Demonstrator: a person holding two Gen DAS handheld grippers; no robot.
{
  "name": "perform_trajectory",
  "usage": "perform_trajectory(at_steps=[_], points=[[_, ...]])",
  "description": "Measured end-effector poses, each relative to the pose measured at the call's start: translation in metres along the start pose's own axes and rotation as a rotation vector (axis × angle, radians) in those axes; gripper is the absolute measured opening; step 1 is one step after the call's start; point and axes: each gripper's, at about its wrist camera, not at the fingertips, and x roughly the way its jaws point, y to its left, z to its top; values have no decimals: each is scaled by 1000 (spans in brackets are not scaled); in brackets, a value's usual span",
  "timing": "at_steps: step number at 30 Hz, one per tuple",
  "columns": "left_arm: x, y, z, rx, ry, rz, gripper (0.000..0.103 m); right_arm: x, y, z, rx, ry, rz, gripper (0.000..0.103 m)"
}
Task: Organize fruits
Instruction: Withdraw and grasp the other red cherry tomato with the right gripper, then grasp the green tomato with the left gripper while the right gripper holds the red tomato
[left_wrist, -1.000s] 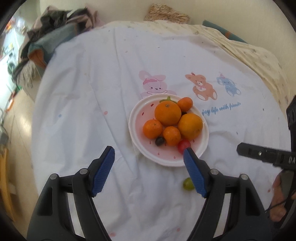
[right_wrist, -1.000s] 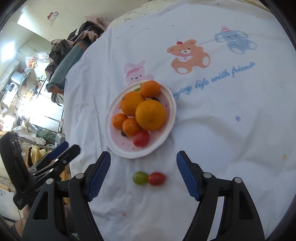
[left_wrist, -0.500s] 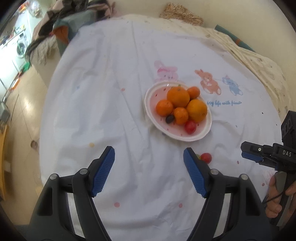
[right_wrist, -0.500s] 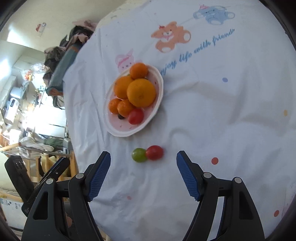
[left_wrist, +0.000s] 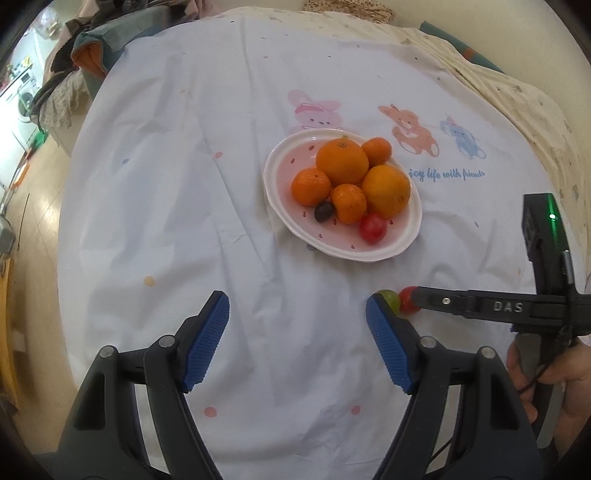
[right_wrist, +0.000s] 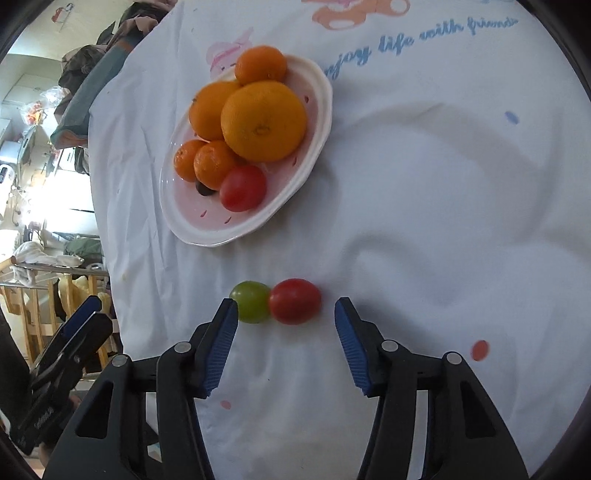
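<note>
A pink-and-white plate (left_wrist: 406, 242) (right_wrist: 184, 210) holds several oranges (left_wrist: 341, 160) (right_wrist: 264, 120), a red tomato (left_wrist: 373, 229) (right_wrist: 243, 188) and a dark grape (left_wrist: 324, 211). A green tomato (right_wrist: 251, 301) (left_wrist: 389, 297) and a red tomato (right_wrist: 294, 301) (left_wrist: 406, 299) lie touching on the cloth, near of the plate. My right gripper (right_wrist: 286, 326) is open and empty, its jaws just short of these two. My left gripper (left_wrist: 297, 317) is open and empty over bare cloth, left of them.
A white tablecloth (left_wrist: 166, 184) with cartoon animals and blue lettering (left_wrist: 447, 173) covers the table. Piled clothes (left_wrist: 85, 55) lie at the far left edge, with floor and furniture (right_wrist: 37, 206) beyond. A beige cloth (left_wrist: 517, 96) lies far right.
My right gripper has moved down and forward, close to the green and red tomatoes. My left gripper has moved nearer to the table and a little right. Both stay open.
</note>
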Motion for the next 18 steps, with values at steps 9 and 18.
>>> perform_trajectory(at_steps=[9,18], points=[[5,6,1,-28,25,-10,74,14,-4,2,4,7,-16,35],[14,-3,1,6,58,-22,74,-19,-15,0,39,-61,33,35]])
